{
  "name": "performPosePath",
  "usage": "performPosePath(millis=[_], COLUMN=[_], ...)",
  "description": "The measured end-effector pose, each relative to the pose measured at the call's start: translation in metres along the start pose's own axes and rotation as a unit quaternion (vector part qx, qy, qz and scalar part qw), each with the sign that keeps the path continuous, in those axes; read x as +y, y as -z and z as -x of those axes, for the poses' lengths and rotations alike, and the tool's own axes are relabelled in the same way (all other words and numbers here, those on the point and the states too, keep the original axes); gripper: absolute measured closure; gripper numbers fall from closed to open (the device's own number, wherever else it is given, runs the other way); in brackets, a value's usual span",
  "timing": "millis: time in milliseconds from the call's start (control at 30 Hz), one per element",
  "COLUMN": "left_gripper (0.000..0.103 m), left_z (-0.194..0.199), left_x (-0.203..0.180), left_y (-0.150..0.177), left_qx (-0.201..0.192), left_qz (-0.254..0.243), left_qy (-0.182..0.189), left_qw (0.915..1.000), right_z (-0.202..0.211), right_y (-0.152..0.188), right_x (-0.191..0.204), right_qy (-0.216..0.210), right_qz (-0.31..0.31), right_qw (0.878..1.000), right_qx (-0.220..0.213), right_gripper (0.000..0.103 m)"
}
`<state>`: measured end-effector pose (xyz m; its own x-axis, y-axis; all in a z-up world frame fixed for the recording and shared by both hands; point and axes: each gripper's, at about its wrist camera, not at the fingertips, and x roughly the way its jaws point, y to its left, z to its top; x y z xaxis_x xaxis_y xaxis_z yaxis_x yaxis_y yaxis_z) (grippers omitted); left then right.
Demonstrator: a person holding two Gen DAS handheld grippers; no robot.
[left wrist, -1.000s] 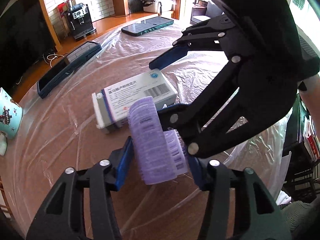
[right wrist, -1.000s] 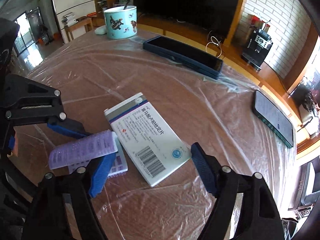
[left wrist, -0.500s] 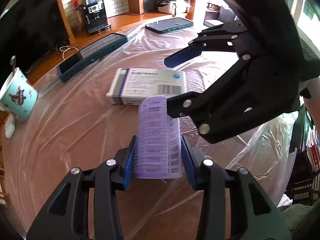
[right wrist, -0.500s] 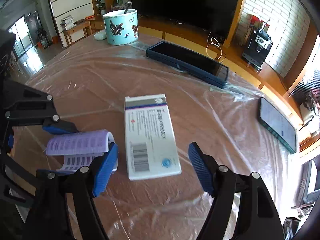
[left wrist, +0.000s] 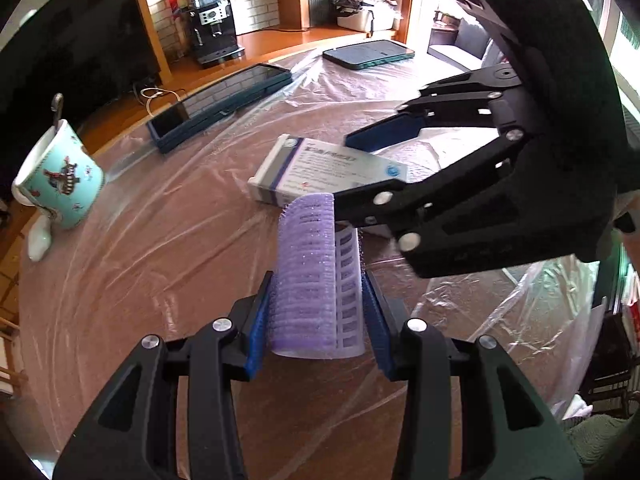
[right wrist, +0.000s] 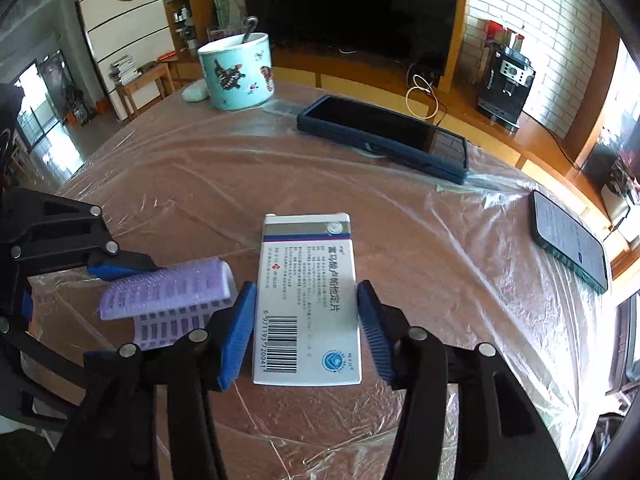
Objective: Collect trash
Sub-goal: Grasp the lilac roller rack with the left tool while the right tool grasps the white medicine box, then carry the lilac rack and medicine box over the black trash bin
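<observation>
My left gripper is shut on a purple hair roller, held just above the plastic-covered table; it also shows in the right wrist view. A white and blue medicine box sits between the blue pads of my right gripper, whose jaws have closed against its long sides. In the left wrist view the box lies on the table beyond the roller, with the right gripper around its near end.
A teal patterned mug with a spoon stands at the far left. A dark blue tablet lies at the back, a phone at the right edge. Clear plastic sheeting hangs over the table's right edge.
The right gripper has turned, lined up with the medicine box and closed its jaws onto its sides. The left gripper still holds the roller and has drawn back and leftward.
</observation>
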<state>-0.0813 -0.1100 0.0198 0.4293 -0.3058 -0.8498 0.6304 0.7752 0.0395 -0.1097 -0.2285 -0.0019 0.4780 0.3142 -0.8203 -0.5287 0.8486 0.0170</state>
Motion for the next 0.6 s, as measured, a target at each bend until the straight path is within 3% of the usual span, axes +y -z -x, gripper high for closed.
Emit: performPosePath(millis=[267,333,433,600], left_gripper=[0.059,0.059,0.06,0.06], left_z=[-0.001,0.0,0.001,0.004], left_x=[0.015,0.015,0.016,0.023], left_y=[0.005,0.006,0.007,0.011], left_qx=[0.0,-0.003,-0.009,-0.013], left_qz=[0.017,0.016,0.023,0.05], left_qy=[-0.012,-0.019,-0.029,-0.027], left_qw=[0.9998,0.9997,0.9993,0.9983], right_z=[-0.005,-0.005,-0.002,0.011], right_y=[0.004,0.005,0.007,0.017], right_x=[0.003,0.006,0.01,0.007], right_qy=[0.017,0.019,0.023,0.013], right_qz=[0.008,0.009,0.01,-0.022], right_qw=[1.0,1.0,1.0,1.0], right_qx=[0.007,0.003,-0.002,-0.018], right_gripper=[0.047,0.053,0.053,0.053])
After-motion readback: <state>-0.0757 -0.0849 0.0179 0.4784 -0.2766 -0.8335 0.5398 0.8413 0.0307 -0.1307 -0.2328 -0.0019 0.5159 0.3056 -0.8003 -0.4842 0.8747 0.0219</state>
